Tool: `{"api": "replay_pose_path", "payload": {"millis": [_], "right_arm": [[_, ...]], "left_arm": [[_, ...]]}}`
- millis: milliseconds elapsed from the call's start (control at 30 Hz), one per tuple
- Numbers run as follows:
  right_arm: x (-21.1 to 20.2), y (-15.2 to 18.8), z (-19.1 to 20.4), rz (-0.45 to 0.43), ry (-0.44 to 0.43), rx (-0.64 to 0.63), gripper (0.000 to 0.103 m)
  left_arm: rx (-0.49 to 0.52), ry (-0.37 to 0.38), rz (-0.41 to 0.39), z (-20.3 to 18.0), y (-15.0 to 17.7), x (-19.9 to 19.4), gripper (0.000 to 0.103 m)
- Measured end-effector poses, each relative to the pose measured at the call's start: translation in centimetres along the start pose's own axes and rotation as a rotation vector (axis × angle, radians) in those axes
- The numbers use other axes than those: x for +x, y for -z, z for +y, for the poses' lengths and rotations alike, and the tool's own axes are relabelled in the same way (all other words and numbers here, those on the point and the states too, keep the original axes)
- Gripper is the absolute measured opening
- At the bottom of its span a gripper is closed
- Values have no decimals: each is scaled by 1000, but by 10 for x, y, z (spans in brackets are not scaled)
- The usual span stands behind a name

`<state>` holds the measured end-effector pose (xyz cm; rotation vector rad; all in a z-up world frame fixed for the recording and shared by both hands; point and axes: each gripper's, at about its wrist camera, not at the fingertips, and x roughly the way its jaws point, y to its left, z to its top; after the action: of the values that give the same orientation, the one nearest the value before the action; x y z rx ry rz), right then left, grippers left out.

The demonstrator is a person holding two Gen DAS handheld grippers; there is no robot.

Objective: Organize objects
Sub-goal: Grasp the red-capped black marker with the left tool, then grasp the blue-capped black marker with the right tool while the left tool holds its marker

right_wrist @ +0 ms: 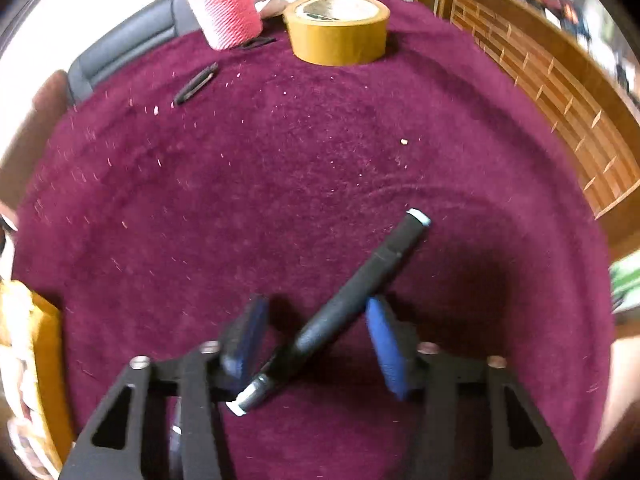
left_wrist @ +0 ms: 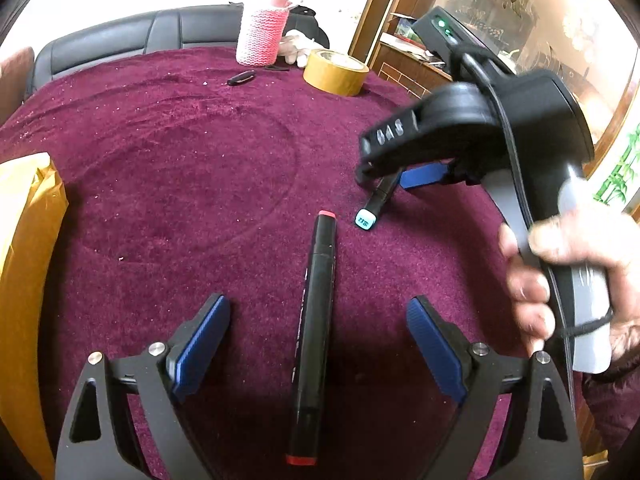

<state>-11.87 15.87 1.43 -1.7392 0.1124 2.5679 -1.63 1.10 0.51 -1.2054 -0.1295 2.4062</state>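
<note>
A black marker with red end caps [left_wrist: 314, 332] lies on the maroon cloth [left_wrist: 180, 168], pointing away from me between the open jaws of my left gripper [left_wrist: 318, 320], untouched. A black marker with teal end caps [right_wrist: 340, 312] lies diagonally between the blue pads [right_wrist: 384, 344] of my right gripper [right_wrist: 316, 320]; the jaws stand partly closed around it, and contact is unclear through blur. In the left wrist view the right gripper [left_wrist: 380, 176] is over that teal marker [left_wrist: 374, 208], just right of the red marker's far end.
A roll of brown tape [left_wrist: 336, 72], a bottle in a pink knitted sleeve [left_wrist: 262, 28] and a small dark clip [left_wrist: 240, 78] stand at the far edge. A yellow padded envelope [left_wrist: 24, 280] lies at the left. A wooden cabinet [right_wrist: 560, 92] stands to the right.
</note>
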Motion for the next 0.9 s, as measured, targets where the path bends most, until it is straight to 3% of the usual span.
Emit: {"api": "replay_pose_path", "payload": {"millis": [33, 100, 200, 533, 633, 700, 800, 900], "right_arm": [[-2, 3, -2, -1, 6, -22, 42], [-7, 11, -9, 7, 5, -37, 26], [-14, 27, -25, 18, 23, -62, 16], [-50, 111, -51, 24, -10, -142, 17], [-50, 112, -59, -9, -54, -81, 26], [-48, 108, -61, -30, -105, -43, 48], [-45, 108, -51, -66, -95, -57, 59], [-43, 113, -41, -104, -68, -116, 65]], "left_arm": [[-2, 2, -1, 0, 0, 0, 89], [-2, 2, -1, -1, 0, 0, 89], [-4, 4, -4, 0, 1, 0, 89], [-3, 5, -7, 1, 0, 1, 91], [41, -51, 14, -8, 0, 5, 93], [97, -115, 42, -19, 1, 12, 95], [179, -224, 84, -35, 3, 22, 99], [159, -238, 95, -35, 1, 24, 102]]}}
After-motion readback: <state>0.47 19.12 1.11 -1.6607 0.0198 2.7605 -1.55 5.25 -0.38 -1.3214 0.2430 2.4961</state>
